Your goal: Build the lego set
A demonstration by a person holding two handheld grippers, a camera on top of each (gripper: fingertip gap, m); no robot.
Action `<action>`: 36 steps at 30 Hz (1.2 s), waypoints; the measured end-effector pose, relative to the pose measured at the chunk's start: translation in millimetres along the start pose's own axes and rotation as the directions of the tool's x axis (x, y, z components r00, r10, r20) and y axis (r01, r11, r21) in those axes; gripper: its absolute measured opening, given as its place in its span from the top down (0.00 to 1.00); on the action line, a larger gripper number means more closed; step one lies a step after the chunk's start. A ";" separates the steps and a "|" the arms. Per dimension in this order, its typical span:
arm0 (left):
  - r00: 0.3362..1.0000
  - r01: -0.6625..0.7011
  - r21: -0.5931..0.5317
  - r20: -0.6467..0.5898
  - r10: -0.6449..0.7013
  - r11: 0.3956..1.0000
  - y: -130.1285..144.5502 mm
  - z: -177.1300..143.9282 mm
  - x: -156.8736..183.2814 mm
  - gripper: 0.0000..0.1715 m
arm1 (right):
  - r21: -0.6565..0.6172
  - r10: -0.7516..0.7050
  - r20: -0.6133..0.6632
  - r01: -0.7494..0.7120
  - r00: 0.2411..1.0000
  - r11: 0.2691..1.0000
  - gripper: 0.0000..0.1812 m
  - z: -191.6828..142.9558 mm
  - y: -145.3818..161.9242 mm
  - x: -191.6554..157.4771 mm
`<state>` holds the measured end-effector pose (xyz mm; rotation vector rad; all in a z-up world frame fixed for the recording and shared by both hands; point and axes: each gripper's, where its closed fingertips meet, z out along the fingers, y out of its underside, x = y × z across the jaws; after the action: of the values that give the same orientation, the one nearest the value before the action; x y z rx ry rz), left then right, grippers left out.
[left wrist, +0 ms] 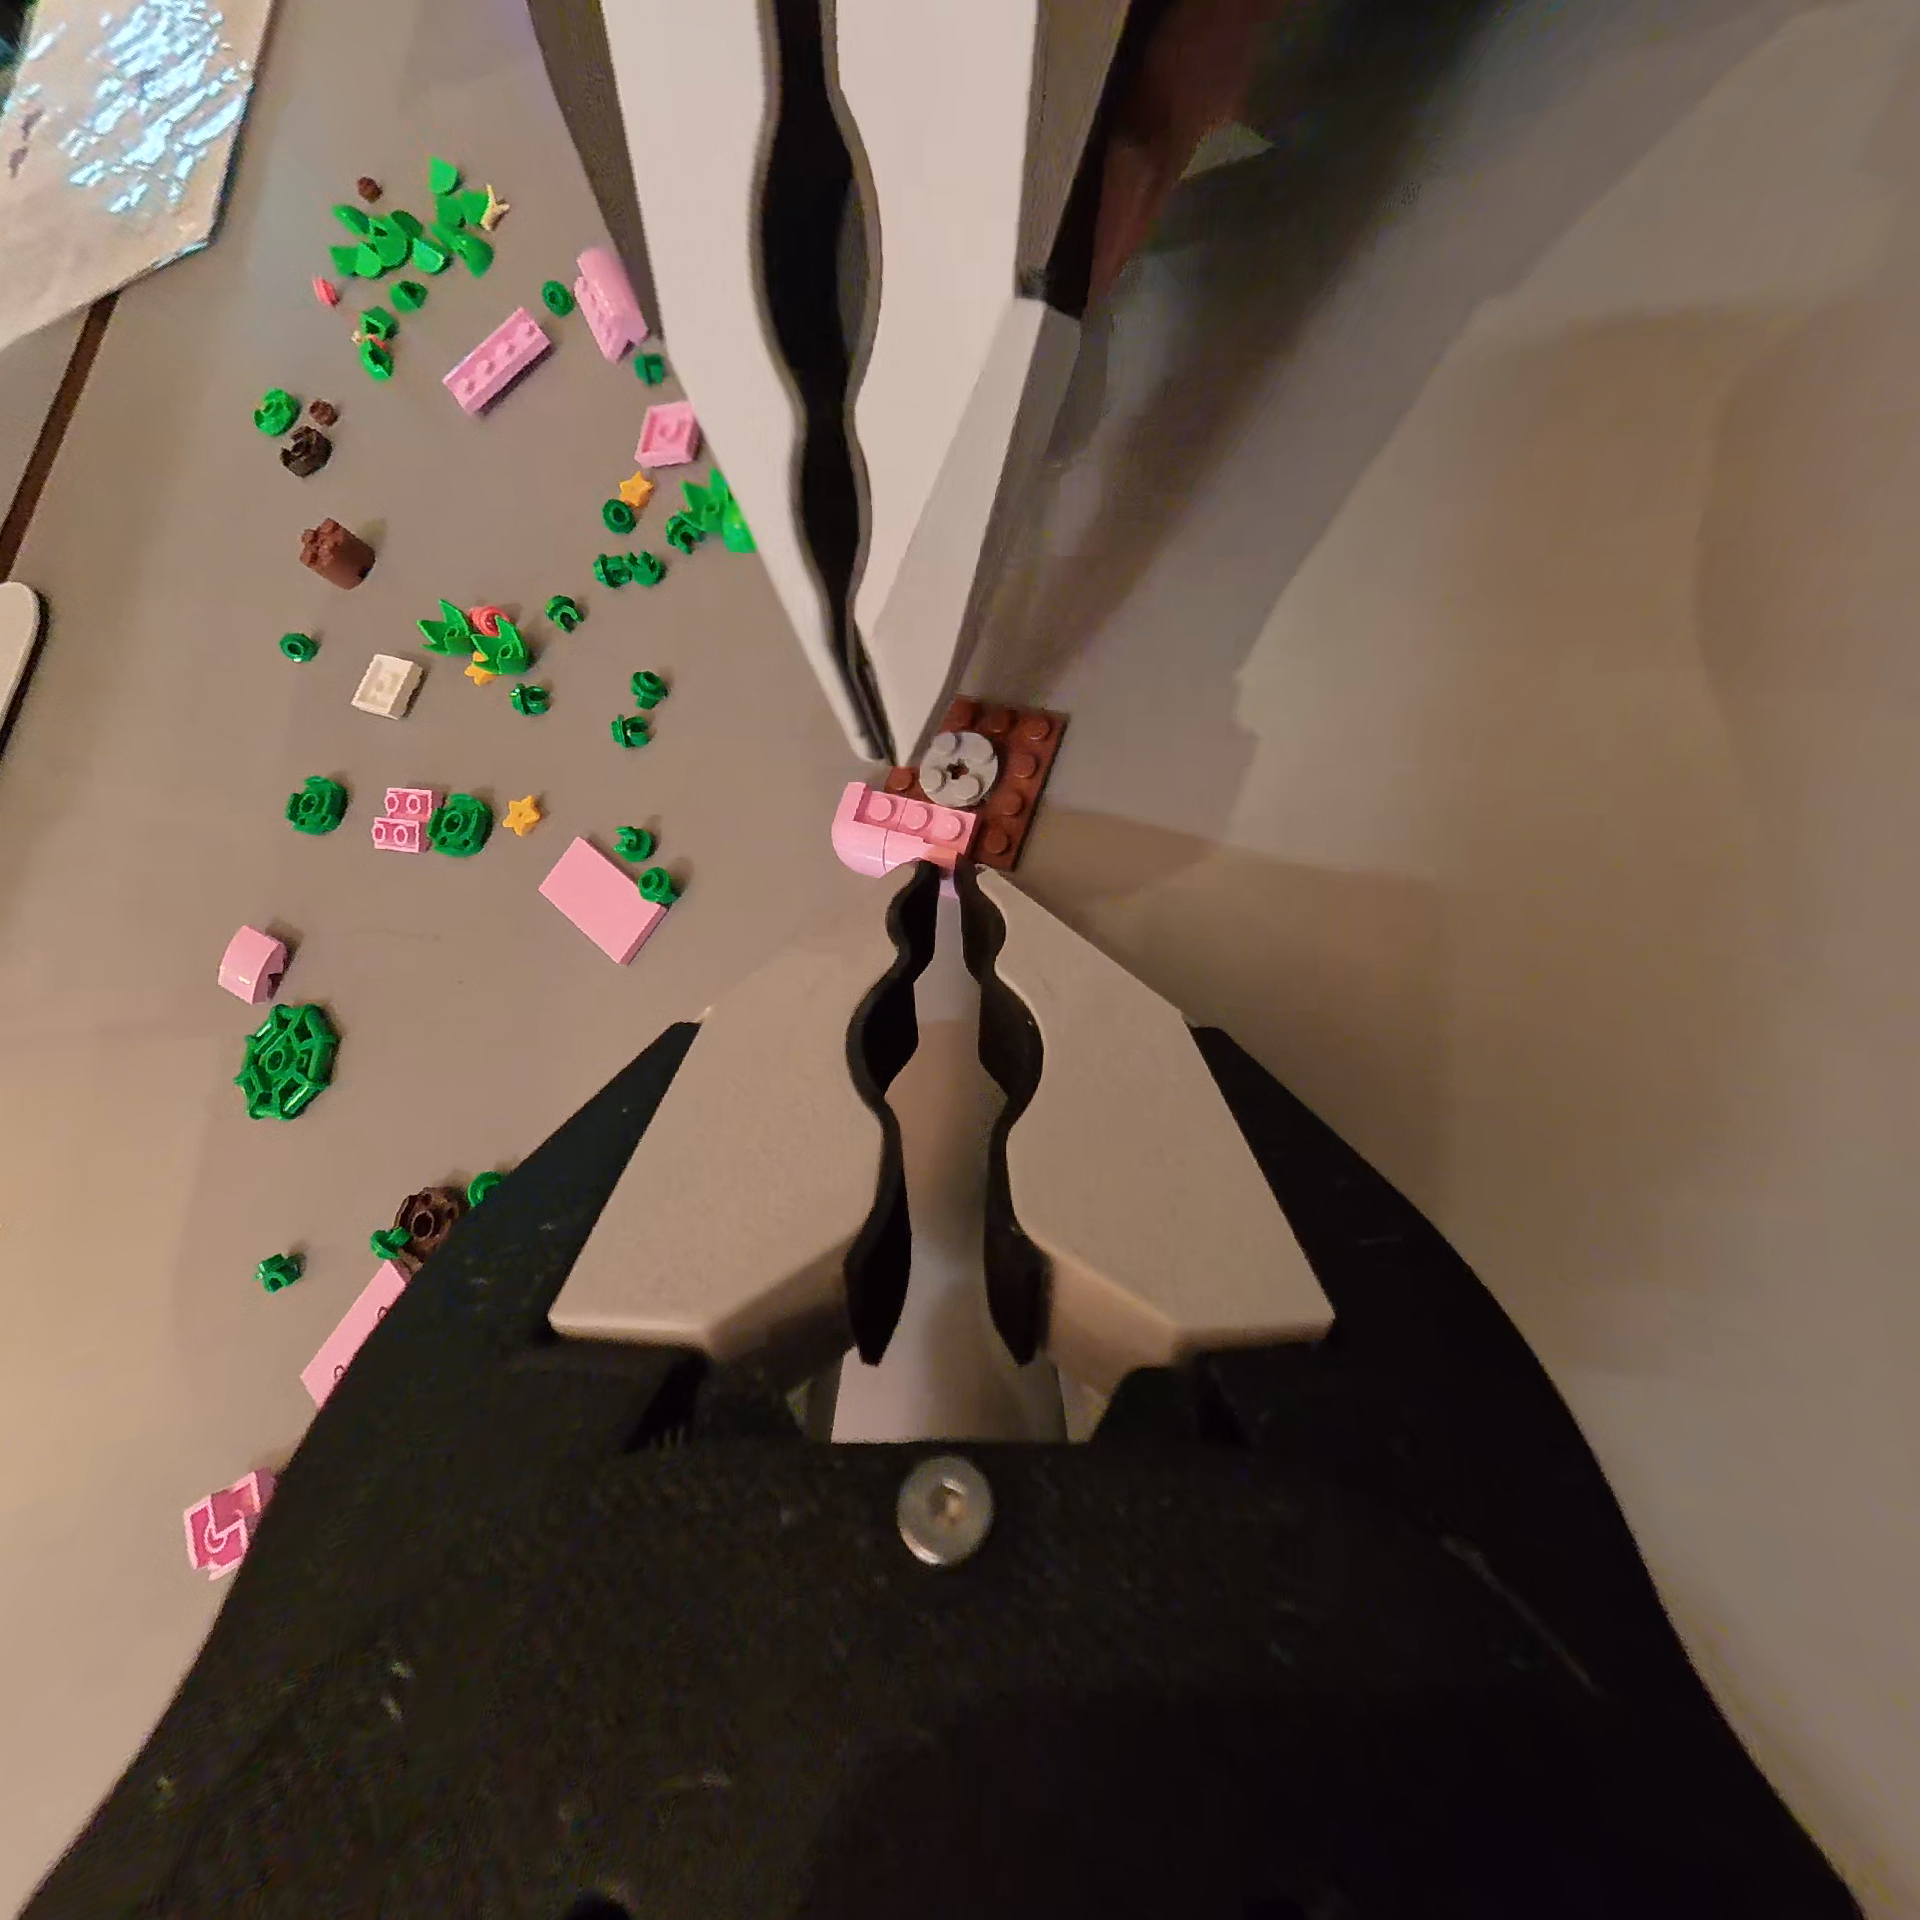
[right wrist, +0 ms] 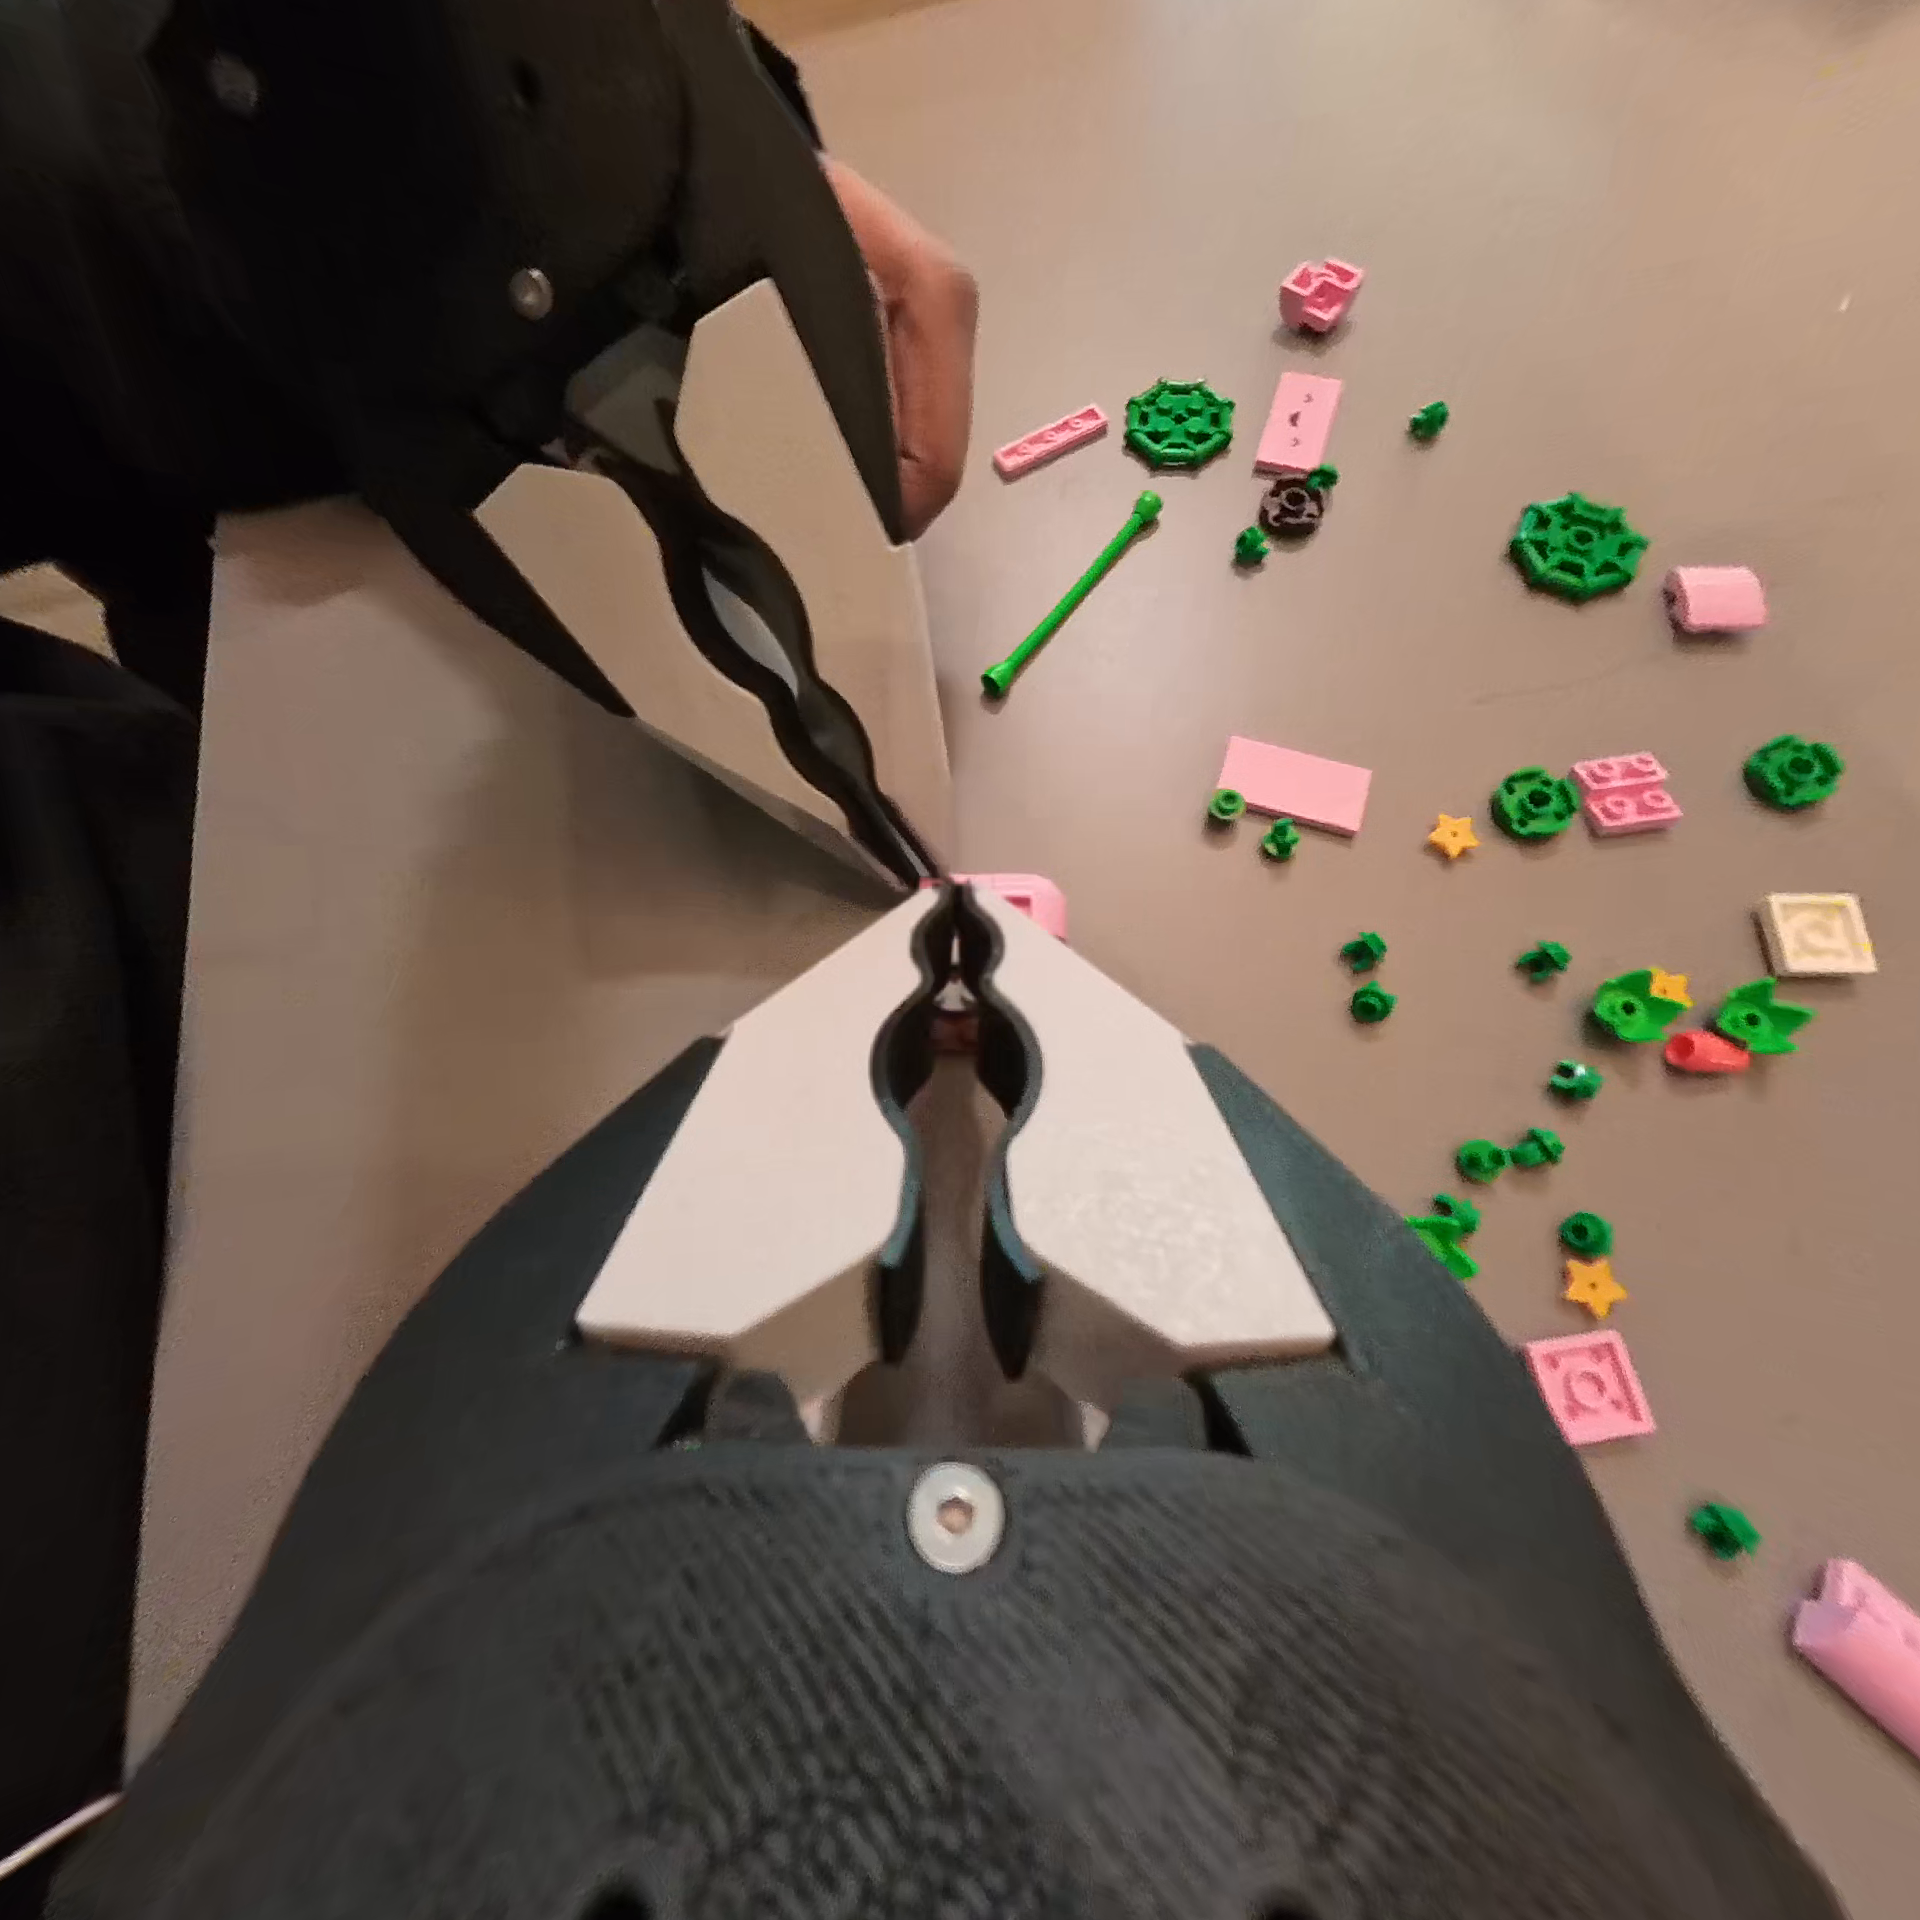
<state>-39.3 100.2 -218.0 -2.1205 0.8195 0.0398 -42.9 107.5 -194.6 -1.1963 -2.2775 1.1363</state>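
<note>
The left tool (left wrist: 938, 878) is seen closed to a narrow gap, its tips clamped on the near edge of a small assembly (left wrist: 956, 795). The assembly consists of a brown studded plate (left wrist: 1023, 774), a grey round piece (left wrist: 958, 770) seated on top of it, and pink bricks (left wrist: 899, 826) attached along its near left edge. The assembly is held at the meeting point of both tools.

The right tool (left wrist: 883, 743) is seen entering from beyond the assembly, its fingers pressed together and its tips touching the far left corner of the brown plate. In the right wrist view, the right tool (right wrist: 954, 902) is narrowed to a slit; whether the assembly is pinched between its tips cannot be told, since only a pink corner (right wrist: 1029, 902) of the assembly is visible just past them. The left tool (right wrist: 914, 868) is seen meeting it tip to tip from the upper left, and a hand (right wrist: 914, 353) is visible behind that tool.

Loose parts are spread over the grey surface (left wrist: 1455, 935), all to the left of the assembly in the left wrist view. Nearest to it, a flat pink tile (left wrist: 603, 899) is laid. Farther left, a green web-shaped disc (left wrist: 286, 1060), a white square tile (left wrist: 387, 686) and a brown round brick (left wrist: 335, 553) are found. Beyond these, a cluster of green leaves (left wrist: 410, 234) is gathered, and a crinkled bag (left wrist: 114, 135) is placed at the far left corner.
</note>
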 end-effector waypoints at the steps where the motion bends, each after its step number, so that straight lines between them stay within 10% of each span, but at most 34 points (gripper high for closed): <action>1: 1.000 -0.002 -0.001 0.000 0.002 1.000 0.1 0.1 0.1 0.99 | -0.001 -0.027 -0.005 0.027 1.000 1.000 1.00 0.7 -0.9 -2.2; 36: 0.996 0.008 -0.007 -0.084 -0.009 1.000 -18.8 10.5 30.9 1.00 | -0.175 -0.010 -0.040 0.002 0.999 0.985 1.00 18.2 12.9 -6.4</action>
<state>-1.7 99.2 -220.9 -2.1440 0.8611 -0.0517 -42.9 97.5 -215.6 -1.2629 -2.3885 0.9159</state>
